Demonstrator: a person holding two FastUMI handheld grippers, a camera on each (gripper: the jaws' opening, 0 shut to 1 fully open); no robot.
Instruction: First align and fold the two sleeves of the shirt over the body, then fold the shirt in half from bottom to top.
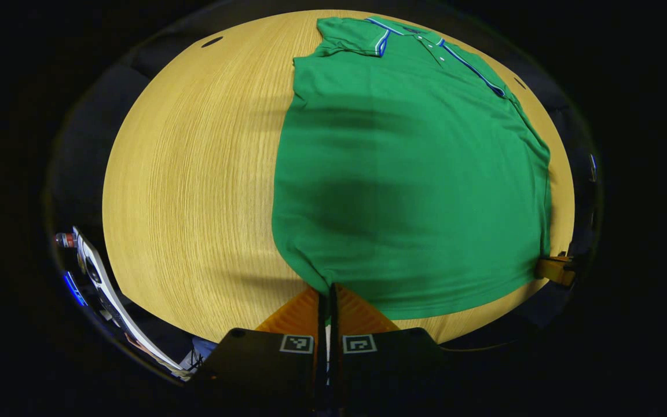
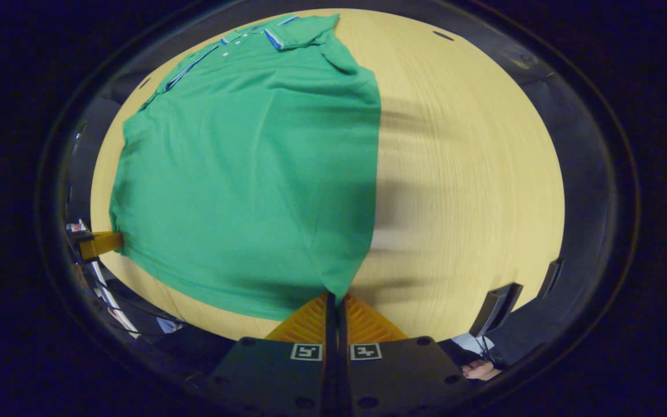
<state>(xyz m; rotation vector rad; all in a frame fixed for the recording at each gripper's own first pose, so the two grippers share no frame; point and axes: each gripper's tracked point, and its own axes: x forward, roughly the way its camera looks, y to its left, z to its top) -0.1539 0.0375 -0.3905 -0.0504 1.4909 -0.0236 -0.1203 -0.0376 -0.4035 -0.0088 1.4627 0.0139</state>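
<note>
A green polo shirt (image 1: 414, 185) lies flat on the wooden table (image 1: 194, 174), collar at the far end, both sleeves folded over the body. In the left gripper view my left gripper (image 1: 329, 288) is shut on the shirt's near left hem corner. The right gripper (image 1: 554, 269) shows at the far right, at the other hem corner. In the right gripper view the shirt (image 2: 252, 174) fills the left half and my right gripper (image 2: 336, 296) is shut on the near right hem corner. The left gripper (image 2: 102, 243) appears at the left edge, holding the opposite corner.
Bare table (image 2: 466, 174) stretches to the right of the shirt in the right gripper view. A white stand (image 1: 102, 284) and clutter sit below the table edge at lower left in the left gripper view. A dark box (image 2: 493, 310) stands off the table's near right edge.
</note>
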